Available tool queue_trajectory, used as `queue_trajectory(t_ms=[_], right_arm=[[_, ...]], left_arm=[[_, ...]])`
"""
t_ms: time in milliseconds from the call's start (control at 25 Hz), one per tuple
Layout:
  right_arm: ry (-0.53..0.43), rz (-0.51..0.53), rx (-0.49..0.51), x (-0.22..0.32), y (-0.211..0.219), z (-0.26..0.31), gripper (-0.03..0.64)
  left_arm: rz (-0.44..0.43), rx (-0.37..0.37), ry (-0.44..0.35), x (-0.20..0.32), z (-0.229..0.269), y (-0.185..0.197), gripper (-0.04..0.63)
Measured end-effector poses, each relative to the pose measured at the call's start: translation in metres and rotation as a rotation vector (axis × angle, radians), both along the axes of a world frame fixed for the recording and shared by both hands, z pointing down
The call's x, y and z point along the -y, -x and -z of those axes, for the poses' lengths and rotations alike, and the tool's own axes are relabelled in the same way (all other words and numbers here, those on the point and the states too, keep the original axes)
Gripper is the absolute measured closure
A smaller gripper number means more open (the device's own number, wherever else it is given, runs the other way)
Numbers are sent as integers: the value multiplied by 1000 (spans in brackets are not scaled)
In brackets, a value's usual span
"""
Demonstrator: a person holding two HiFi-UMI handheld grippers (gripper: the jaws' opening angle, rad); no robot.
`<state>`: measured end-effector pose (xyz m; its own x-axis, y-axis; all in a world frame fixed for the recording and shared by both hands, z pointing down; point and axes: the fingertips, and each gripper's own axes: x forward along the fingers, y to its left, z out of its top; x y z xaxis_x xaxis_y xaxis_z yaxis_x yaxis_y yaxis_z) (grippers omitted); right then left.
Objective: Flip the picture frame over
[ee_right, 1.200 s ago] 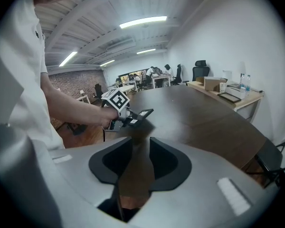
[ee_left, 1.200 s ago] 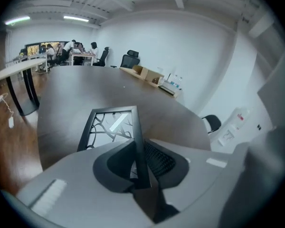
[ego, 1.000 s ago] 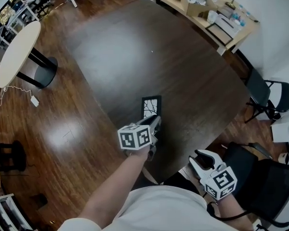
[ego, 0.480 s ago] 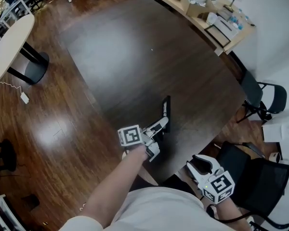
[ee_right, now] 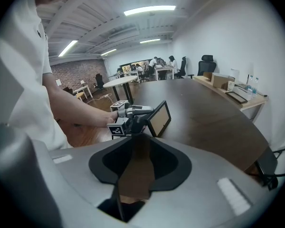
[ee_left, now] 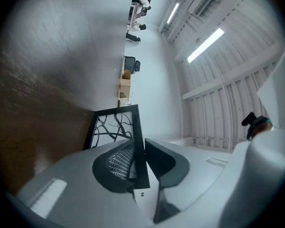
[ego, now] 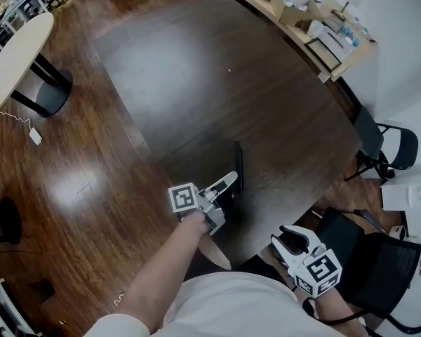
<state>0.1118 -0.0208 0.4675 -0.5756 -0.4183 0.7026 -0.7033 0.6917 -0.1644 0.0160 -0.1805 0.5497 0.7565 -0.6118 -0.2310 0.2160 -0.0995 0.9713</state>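
Note:
The black picture frame [ego: 237, 163] stands on edge on the dark table [ego: 196, 69], near its front edge, and looks like a thin dark sliver from above. My left gripper [ego: 228, 181] is shut on the frame's near edge. In the left gripper view the frame [ee_left: 115, 129] shows its branch-pattern picture side, and its rim sits between the pads of the left gripper [ee_left: 138, 160]. The right gripper view shows the frame's brown back [ee_right: 160, 118] held by the left gripper [ee_right: 142, 112]. My right gripper [ego: 289, 239] hangs open and empty off the table's corner.
A light wooden desk [ego: 302, 12] with boxes and clutter stands at the back right. Black chairs [ego: 386, 146] stand to the right of the table. A round white table [ego: 17, 62] is at the far left, on the wooden floor.
The left gripper has rolled, and the frame has turned from showing its picture side to the head camera to standing edge-on. The right gripper has barely moved.

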Motion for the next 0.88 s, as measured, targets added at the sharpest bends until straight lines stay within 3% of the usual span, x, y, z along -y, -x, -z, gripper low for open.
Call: queue_trajectory(t_ms=[480,640,880], right_arm=[[9,-2,12,-2,10,-5,500],[19,-12,8,-6,8,-8,500],[22,-25,7,-11,8,-10,500]], left_arm=[[-38,129,12,-10,-20,25,532],[-49,253,0,-9,-37,32,538],[-49,364,17,-6,-55,41,540]])
